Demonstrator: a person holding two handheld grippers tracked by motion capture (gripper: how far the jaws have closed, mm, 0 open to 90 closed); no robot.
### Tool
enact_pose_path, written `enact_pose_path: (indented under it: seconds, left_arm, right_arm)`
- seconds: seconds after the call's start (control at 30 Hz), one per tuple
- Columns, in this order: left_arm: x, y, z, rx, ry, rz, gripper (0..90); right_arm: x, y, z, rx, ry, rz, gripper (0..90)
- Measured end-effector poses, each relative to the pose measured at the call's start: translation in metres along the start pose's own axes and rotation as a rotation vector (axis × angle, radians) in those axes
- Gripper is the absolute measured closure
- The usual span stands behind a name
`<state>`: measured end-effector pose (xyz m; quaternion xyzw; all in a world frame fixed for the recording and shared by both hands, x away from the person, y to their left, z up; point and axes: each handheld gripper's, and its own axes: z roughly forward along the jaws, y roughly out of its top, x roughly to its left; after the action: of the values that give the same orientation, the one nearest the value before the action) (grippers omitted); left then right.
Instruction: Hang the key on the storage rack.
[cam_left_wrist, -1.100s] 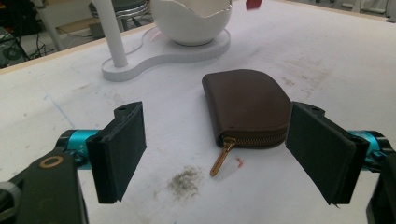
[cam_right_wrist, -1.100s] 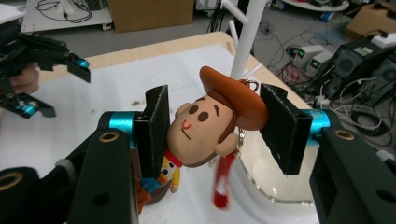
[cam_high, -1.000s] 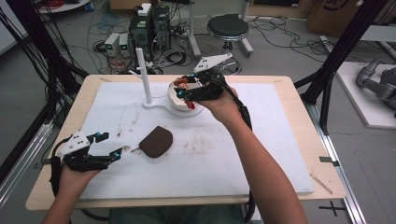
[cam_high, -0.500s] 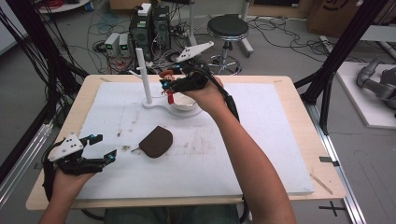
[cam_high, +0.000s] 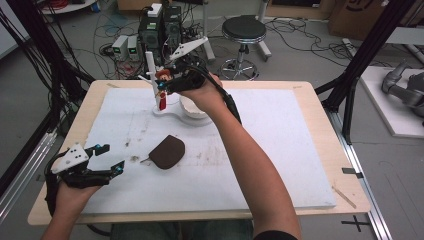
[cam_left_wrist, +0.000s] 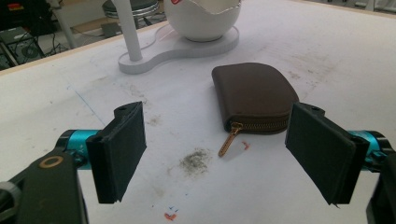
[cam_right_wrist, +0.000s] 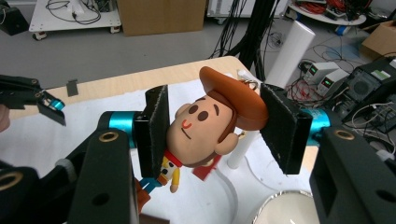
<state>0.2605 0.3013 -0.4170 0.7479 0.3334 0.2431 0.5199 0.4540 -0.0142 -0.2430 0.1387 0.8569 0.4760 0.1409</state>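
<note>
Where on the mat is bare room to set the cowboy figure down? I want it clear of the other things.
The white mat lies bare right of the person's forearm, out to its right edge. Another free strip runs along the near edge, below the brown pouch. It is crowded at the far middle, where the white stand, its post and bowl sit under the right gripper.

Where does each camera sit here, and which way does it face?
High view: above the person's side, facing forward and down on the table; both forearms show.
Left gripper view: rides the left gripper, open, facing the brown pouch.
Right gripper view: rides the right gripper, shut on the cowboy figure.
Shared: the white stand appears in all three.
</note>
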Motion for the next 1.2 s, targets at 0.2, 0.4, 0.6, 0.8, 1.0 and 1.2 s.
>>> enact_pose_path:
  seconds: [0.2,0.4,0.6,0.8,1.0,1.2]
  left_arm:
    - [0.000,0.000,-0.001,-0.002,-0.002,-0.001,20.3]
    - [0.002,-0.002,-0.003,0.003,0.005,-0.005,20.3]
    - [0.003,-0.004,-0.006,0.006,0.012,-0.011,20.3]
    - [0.002,-0.005,-0.007,0.008,0.010,-0.009,20.3]
    - [0.003,-0.006,-0.007,0.009,0.011,-0.010,20.3]
    - [0.003,-0.006,-0.007,0.010,0.009,-0.009,20.4]
  right_arm:
    - [-0.002,0.013,0.014,0.000,0.015,0.001,46.0]
    - [-0.005,0.022,0.025,0.002,0.024,0.001,46.0]
    - [-0.011,0.028,0.042,0.016,0.007,0.002,46.0]
    - [-0.020,0.030,0.056,0.030,-0.019,0.029,45.9]
    - [-0.028,0.027,0.065,0.049,-0.045,0.051,45.9]
    - [-0.028,0.025,0.065,0.038,-0.094,0.077,34.8]
